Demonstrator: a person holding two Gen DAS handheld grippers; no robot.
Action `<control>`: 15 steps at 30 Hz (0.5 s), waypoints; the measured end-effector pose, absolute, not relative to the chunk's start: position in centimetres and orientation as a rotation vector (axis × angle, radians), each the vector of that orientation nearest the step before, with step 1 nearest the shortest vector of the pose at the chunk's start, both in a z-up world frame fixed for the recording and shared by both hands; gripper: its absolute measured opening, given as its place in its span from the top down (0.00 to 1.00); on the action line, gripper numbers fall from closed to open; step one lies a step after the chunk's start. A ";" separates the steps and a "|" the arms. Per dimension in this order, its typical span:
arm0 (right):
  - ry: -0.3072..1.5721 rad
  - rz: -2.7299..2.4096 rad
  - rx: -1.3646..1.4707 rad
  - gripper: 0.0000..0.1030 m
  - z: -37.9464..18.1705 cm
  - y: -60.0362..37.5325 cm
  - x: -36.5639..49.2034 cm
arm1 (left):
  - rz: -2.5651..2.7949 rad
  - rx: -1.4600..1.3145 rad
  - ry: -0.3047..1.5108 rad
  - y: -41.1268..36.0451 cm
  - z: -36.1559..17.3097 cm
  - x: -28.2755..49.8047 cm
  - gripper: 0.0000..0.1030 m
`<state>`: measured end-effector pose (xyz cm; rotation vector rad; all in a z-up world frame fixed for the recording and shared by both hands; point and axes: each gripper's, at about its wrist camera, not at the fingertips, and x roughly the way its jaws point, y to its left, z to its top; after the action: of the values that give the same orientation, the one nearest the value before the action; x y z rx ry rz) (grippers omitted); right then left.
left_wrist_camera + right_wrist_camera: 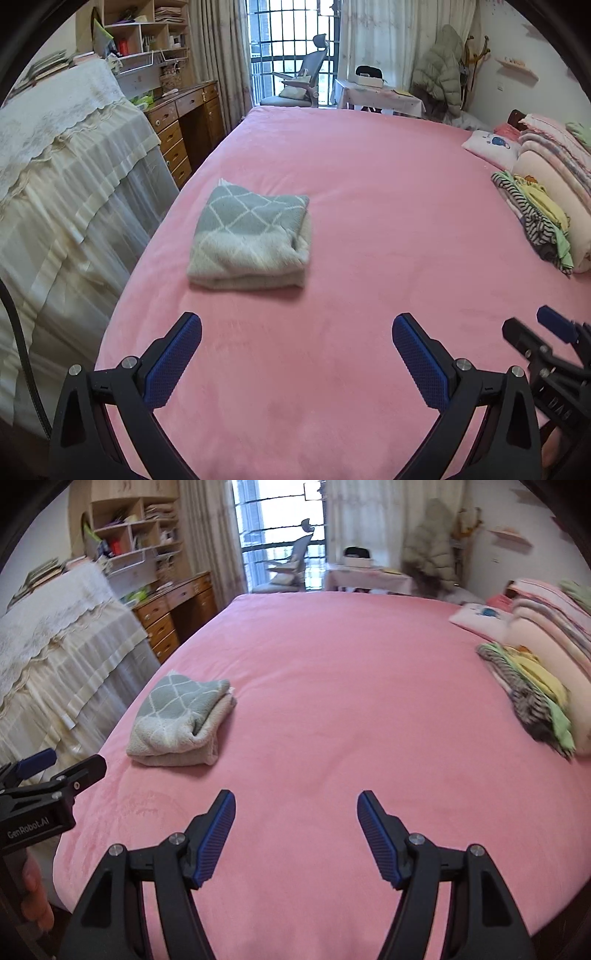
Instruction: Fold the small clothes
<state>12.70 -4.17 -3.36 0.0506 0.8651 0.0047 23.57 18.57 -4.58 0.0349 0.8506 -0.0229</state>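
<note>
A folded grey-and-cream knit garment (251, 236) with a white diamond pattern lies on the pink bed (369, 184) near its left side. It also shows in the right wrist view, where the garment (181, 723) sits left of centre. My left gripper (297, 332) hangs open above the bed, short of the garment, with nothing between its blue pads. My right gripper (295, 808) is open too, over bare pink sheet. A pile of unfolded small clothes (532, 218), striped, yellow and green, lies at the bed's right side.
Rolled blankets (554, 173) and a pillow (491, 144) line the right side. A cloth-covered piece of furniture (66, 177) and a wooden desk (184, 125) stand left of the bed. A chair (303, 81) and a small table (380, 96) stand beyond the far edge.
</note>
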 end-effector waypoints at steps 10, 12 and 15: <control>0.835 -0.039 0.050 0.27 -0.9 -5.1 6.6 | -0.046 0.082 0.836 16.1 -2.2 17.0 0.00; 0.827 -0.041 0.046 0.27 -0.5 -4.9 6.4 | -0.063 0.066 0.840 15.8 -1.8 16.2 0.00; 0.803 -0.049 0.036 0.27 0.3 -4.5 6.0 | -0.060 0.074 0.837 15.5 -1.3 15.5 0.00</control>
<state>5.98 -4.50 0.28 0.0363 0.8026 -0.0488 15.52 15.53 -1.32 0.0743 0.8373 -0.0602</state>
